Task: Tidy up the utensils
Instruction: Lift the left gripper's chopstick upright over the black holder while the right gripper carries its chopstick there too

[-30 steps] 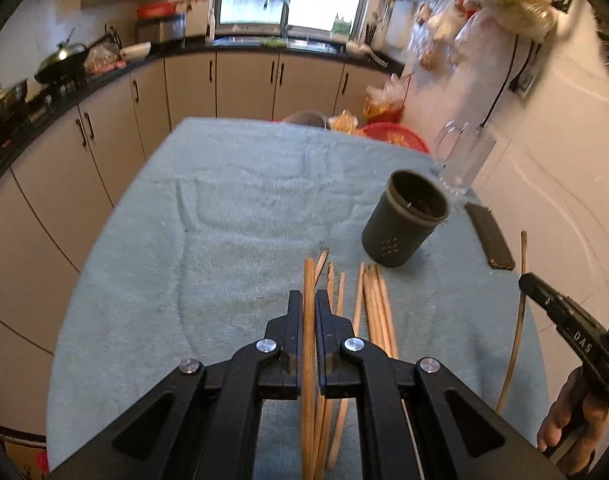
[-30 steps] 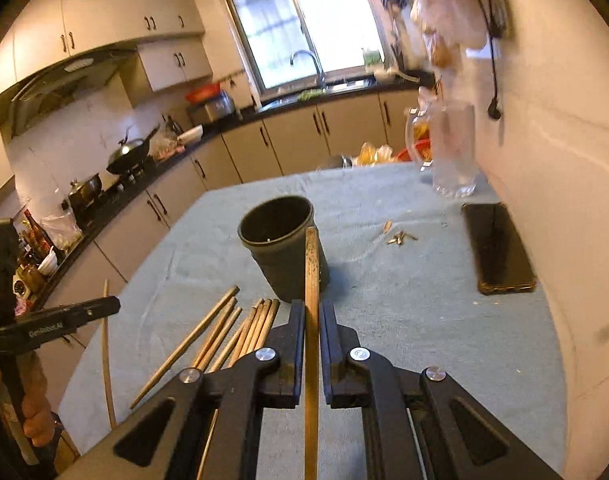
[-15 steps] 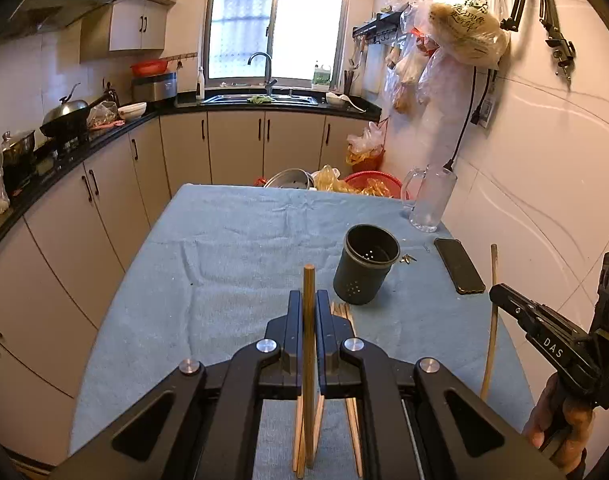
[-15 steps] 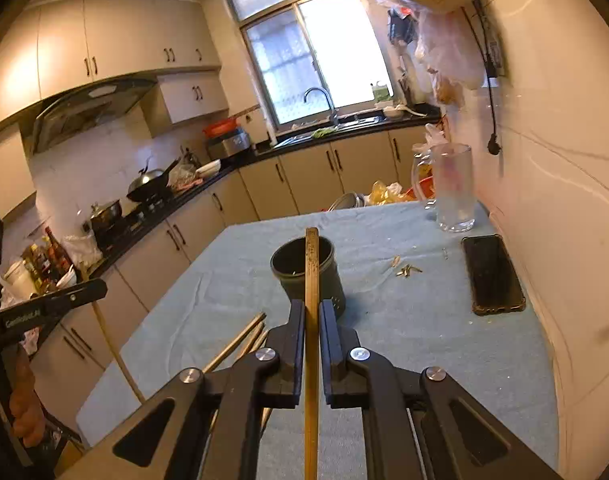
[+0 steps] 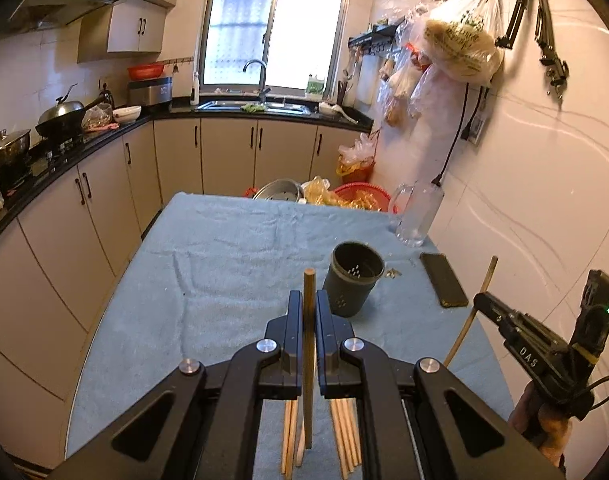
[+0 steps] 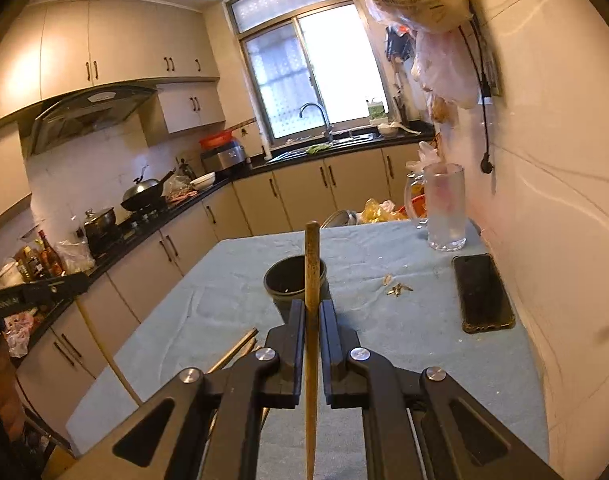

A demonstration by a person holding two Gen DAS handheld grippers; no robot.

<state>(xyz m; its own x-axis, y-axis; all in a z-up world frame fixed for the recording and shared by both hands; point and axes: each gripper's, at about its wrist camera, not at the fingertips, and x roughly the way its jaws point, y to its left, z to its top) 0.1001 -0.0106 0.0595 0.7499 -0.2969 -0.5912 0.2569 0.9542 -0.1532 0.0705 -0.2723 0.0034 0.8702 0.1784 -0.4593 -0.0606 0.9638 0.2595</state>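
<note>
The left gripper (image 5: 309, 300) is closed on one chopstick (image 5: 309, 320), held upright above the bench (image 5: 208, 248), just short of the dark cup (image 5: 354, 280). The right gripper (image 6: 312, 312) is clamped on another chopstick (image 6: 311, 264), its tip in front of the cup. More chopsticks (image 5: 344, 432) lie flat on the bench below the left gripper. A phone (image 6: 482, 292) lies right of the cup, a glass mug (image 6: 444, 204) beyond it.

Daylight from the blown-out window (image 5: 278, 36) lights both fisheye views; edges bend, darken and blur.
</note>
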